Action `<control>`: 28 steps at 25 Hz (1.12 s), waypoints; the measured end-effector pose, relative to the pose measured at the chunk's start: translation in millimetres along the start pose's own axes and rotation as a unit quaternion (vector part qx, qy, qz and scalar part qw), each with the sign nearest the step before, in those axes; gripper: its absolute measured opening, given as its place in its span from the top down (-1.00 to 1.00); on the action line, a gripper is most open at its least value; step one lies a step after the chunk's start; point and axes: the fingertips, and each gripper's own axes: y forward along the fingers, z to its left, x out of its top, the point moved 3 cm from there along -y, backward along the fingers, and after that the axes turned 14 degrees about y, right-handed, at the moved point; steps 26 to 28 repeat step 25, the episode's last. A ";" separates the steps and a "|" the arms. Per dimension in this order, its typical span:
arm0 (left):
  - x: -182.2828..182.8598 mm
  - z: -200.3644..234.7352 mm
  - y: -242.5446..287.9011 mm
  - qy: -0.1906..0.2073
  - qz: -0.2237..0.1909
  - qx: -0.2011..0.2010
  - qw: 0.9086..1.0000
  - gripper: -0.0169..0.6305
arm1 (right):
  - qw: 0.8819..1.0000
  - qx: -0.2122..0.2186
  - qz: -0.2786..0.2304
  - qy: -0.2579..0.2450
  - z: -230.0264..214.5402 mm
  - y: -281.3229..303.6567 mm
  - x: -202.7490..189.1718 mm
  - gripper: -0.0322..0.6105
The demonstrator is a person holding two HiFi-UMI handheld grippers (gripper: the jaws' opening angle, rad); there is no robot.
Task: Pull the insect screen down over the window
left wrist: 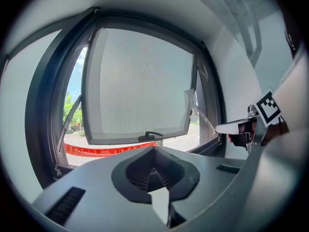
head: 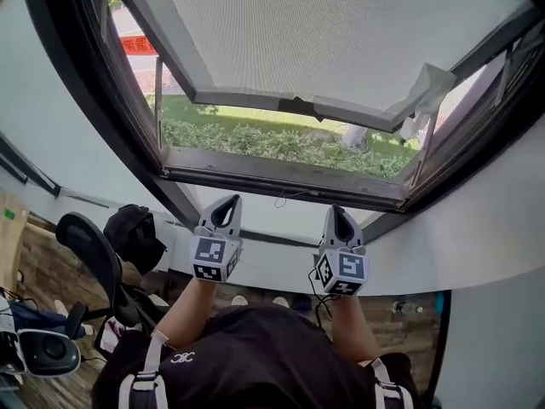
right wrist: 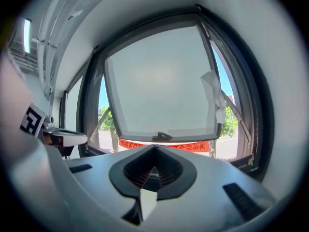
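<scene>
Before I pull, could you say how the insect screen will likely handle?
The insect screen looks like thin mesh, so probably light and flexible. Its dark bottom bar seems rigid; pulling the central handle should keep it level.

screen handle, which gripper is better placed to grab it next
Right, by a little. In the head view the handle on the screen's lower edge sits nearer the right gripper than the left gripper. Both are shut, empty and short of it.

Bright daylight pours through the window (head: 281, 180); both gripper views bend and darken toward their edges
</scene>
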 end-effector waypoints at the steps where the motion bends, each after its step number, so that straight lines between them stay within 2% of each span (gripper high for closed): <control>1: 4.3 -1.4 0.1 0.002 -0.005 -0.002 1.000 0.93 | 1.000 0.002 -0.002 0.001 1.4 0.3 1.7 0.89; 6: 21.5 0.5 -2.5 0.006 -0.020 -0.002 1.000 0.93 | 1.000 0.005 -0.015 -0.005 8.2 1.7 13.2 0.89; 13: 23.6 7.9 -9.8 0.002 -0.022 0.006 1.000 0.93 | 0.999 0.003 -0.025 -0.037 16.4 -0.5 17.2 0.89; 17: 23.3 9.5 -10.4 0.002 -0.022 0.006 1.000 0.93 | 0.999 0.004 -0.025 -0.028 18.1 -0.1 15.3 0.89; 22: 25.5 6.0 -13.9 0.032 -0.030 0.003 0.999 0.93 | 0.999 0.005 -0.024 -0.024 19.6 -1.8 15.8 0.89; 28: 27.7 3.5 -14.5 0.041 -0.031 -0.001 0.999 0.93 | 0.999 0.005 -0.023 -0.025 20.4 -2.4 17.1 0.89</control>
